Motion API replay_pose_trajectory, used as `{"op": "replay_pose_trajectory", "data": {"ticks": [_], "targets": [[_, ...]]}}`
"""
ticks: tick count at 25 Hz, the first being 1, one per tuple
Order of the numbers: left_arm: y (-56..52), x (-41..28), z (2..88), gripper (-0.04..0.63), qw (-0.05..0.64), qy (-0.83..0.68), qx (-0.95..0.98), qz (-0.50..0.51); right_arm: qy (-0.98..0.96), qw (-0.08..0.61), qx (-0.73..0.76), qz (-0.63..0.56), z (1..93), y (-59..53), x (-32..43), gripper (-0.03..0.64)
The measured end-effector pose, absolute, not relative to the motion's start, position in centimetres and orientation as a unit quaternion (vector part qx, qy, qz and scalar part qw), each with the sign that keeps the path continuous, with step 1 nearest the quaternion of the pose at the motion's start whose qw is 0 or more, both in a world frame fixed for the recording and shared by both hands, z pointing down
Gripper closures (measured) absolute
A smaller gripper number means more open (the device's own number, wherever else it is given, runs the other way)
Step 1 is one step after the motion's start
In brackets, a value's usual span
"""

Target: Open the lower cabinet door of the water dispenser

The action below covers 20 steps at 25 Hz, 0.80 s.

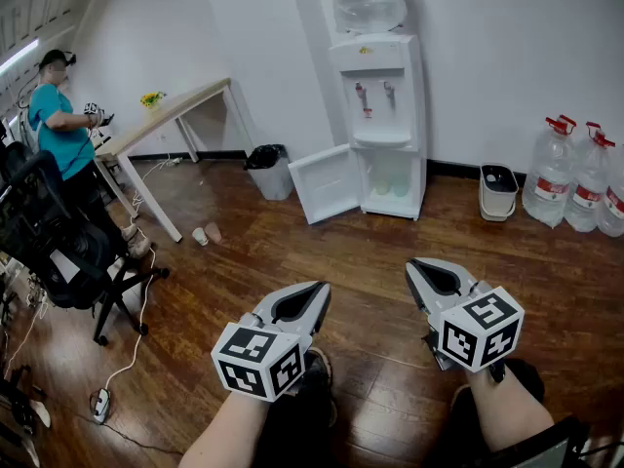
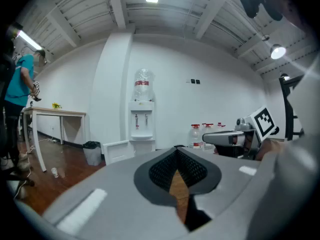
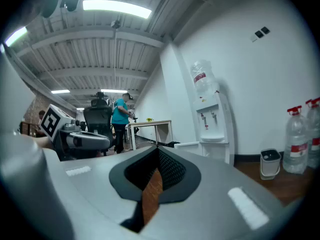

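Head view: lower cabinet door (image 1: 327, 183) already swung open, well fwd of both, roughly btw them; left gripper (image 1: 320, 289) jaws slightly apart, empty; right gripper (image 1: 414, 264) jaws together.

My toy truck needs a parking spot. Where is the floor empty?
Free: the wood floor in front of the water dispenser and its open door, across to the two cups. Also the strip between dispenser and white bin. Crowded: the water bottles at right, the office chair at left.

Glossy wood floor (image 1: 341, 252), white plastic dispenser (image 1: 400, 105) (smooth)
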<state>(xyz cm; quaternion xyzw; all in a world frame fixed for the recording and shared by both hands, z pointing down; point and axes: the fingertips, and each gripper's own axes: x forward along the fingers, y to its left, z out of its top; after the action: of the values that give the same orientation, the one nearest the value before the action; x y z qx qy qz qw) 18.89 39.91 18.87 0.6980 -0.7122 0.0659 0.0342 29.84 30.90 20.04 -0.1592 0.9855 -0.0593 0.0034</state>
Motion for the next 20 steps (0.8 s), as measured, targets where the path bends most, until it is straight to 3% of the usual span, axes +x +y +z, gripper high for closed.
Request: {"op": "replay_pose_trajectory", "data": {"ticks": [20], "targets": [[28.4, 9.5, 19.9, 0.431, -0.011, -0.661, 0.749, 0.024, 0.975, -0.025, -0.219, 0.006, 19.3, 22.7, 21.6, 0.615]]}}
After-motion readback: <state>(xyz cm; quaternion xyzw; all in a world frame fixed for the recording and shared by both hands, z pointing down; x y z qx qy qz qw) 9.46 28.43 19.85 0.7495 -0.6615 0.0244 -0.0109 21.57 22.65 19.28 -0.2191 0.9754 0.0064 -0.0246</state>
